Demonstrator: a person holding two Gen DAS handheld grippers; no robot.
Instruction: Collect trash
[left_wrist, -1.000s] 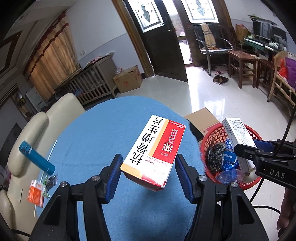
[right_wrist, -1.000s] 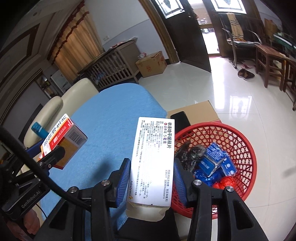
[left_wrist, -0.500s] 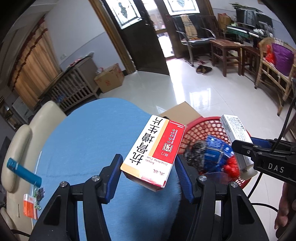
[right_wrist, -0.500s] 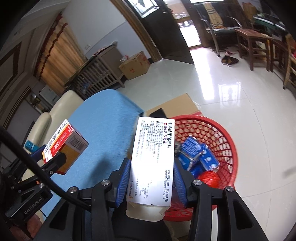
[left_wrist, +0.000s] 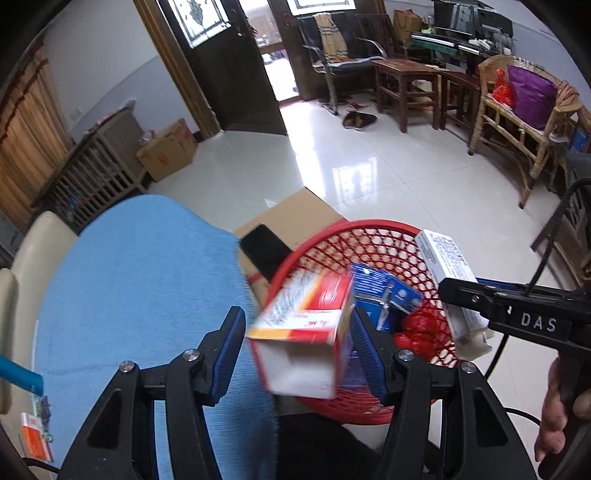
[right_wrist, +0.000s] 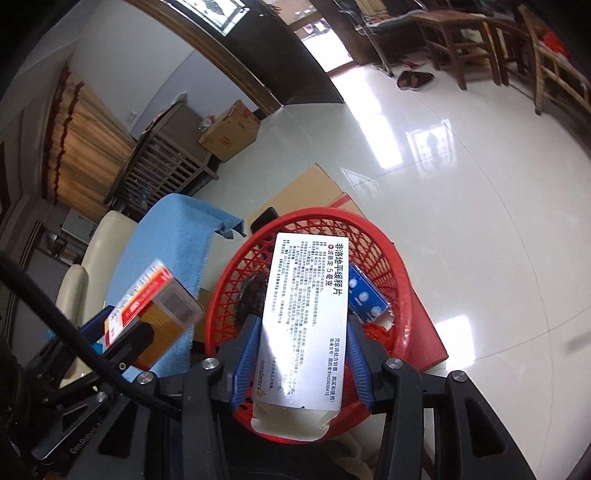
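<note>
In the left wrist view my left gripper (left_wrist: 297, 350) has its jaws spread. The red-and-white medicine box (left_wrist: 303, 332) is blurred between them, clear of the left pad, tipping over the near rim of the red mesh basket (left_wrist: 373, 236). In the right wrist view my right gripper (right_wrist: 302, 363) is shut on a long white medicine box (right_wrist: 306, 306) held above the basket (right_wrist: 400, 280). The basket holds blue packets (right_wrist: 365, 297), a red item and something black. The right gripper with its white box also shows in the left wrist view (left_wrist: 448, 266).
A blue cloth (left_wrist: 140, 291) covers the table left of the basket. A flat cardboard sheet (left_wrist: 295, 214) with a black phone-like object (left_wrist: 264, 249) lies under the basket on the tiled floor. A cream chair (right_wrist: 92, 258) stands beyond the table. A blue tube (left_wrist: 18, 373) and orange packet (left_wrist: 35, 439) lie at far left.
Both grippers moved right, from over the blue table to over the red basket. The left gripper's jaws opened and the red-and-white box tips and drops from them.
</note>
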